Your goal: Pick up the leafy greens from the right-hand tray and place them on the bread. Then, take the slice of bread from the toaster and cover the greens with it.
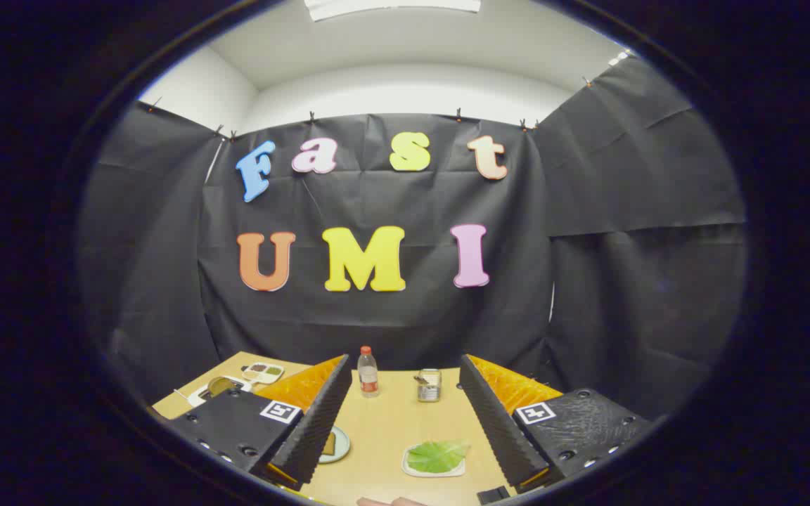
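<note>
Gripper held above the near edge of the table, fingers spread wide and holding nothing.

The gripper (405, 422) hangs over the wooden table (391, 429) with its jaws released. Between the fingers, toward the near edge and closer to the right finger, the leafy greens (436, 455) lie on a small white tray (412, 469). Beside the left finger a round plate (339, 446) carries a piece of bread (329, 443), partly hidden by that finger. Beyond the fingers, near the far edge, a bottle (368, 372) stands upright with the metal toaster (429, 385) just to its right. Two more trays (262, 372) sit by the far left corner.
</note>
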{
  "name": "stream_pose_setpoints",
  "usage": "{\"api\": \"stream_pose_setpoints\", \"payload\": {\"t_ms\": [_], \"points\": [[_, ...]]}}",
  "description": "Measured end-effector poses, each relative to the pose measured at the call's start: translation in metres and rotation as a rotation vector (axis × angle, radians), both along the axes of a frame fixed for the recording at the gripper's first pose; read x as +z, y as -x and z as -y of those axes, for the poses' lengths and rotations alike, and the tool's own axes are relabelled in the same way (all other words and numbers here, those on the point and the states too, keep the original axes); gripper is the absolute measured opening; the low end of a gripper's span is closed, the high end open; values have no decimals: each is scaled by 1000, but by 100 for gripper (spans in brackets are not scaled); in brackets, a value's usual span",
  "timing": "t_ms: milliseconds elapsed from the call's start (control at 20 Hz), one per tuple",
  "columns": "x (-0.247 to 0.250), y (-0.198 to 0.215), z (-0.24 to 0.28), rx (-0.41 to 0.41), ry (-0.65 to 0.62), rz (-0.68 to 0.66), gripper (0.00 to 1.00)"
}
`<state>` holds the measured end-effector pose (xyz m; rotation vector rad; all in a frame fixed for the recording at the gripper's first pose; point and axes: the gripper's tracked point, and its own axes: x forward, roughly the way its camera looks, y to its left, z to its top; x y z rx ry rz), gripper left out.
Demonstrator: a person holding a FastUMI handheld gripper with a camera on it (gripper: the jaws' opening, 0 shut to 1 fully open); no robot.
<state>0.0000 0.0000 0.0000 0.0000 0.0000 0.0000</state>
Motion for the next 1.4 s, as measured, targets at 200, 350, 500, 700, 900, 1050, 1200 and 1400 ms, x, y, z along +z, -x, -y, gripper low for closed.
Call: {"api": "stream_pose_setpoints", "payload": {"t_ms": [200,350,500,700,900,1050,1200,1400], "points": [[16,-5,16,-26,16,16,95],[21,-6,22,-35,-9,-4,95],[27,-6,30,-52,-7,-10,95],[29,-6,32,-64,30,-21,95],[29,-4,26,-43,64,-27,95],[33,-5,20,-23,79,-20,95],[18,-11,15,-1,68,-53,95],[-23,-32,21,32,68,-125,95]]}}
